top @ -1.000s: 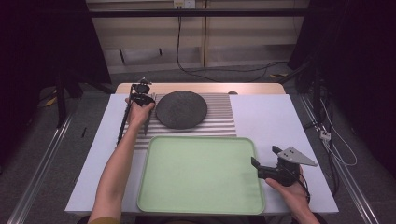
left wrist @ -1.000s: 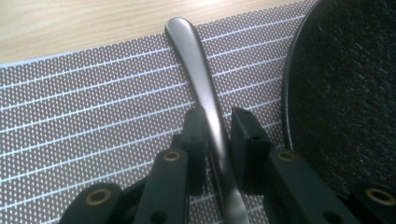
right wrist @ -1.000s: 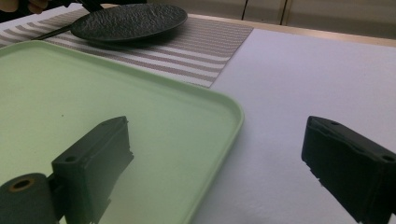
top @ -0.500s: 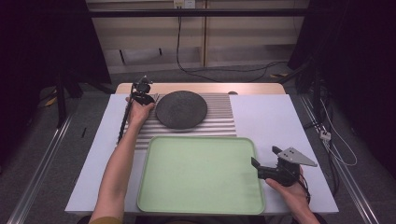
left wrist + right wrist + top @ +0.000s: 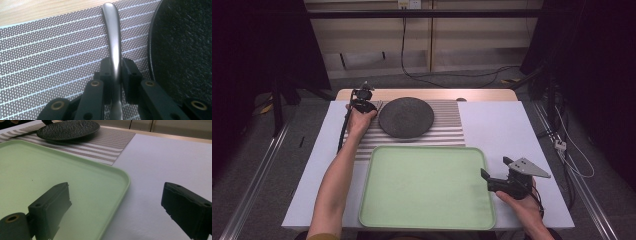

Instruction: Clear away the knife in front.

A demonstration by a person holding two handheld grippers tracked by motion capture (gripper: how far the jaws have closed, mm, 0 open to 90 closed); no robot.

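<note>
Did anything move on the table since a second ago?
Nothing visibly moved. The left gripper is still shut on the metal handle beside the black plate, and the right gripper still waits open at the green tray.

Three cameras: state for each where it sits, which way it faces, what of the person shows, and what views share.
High view: above the table's near side, facing forward and down; both forearms, left gripper, right gripper.
Left gripper view: rides that gripper, facing down its jaws clamped on a metal utensil handle over the striped mat.
Right gripper view: low, facing across the green tray; jaws apart.
Shared: black plate.
</note>
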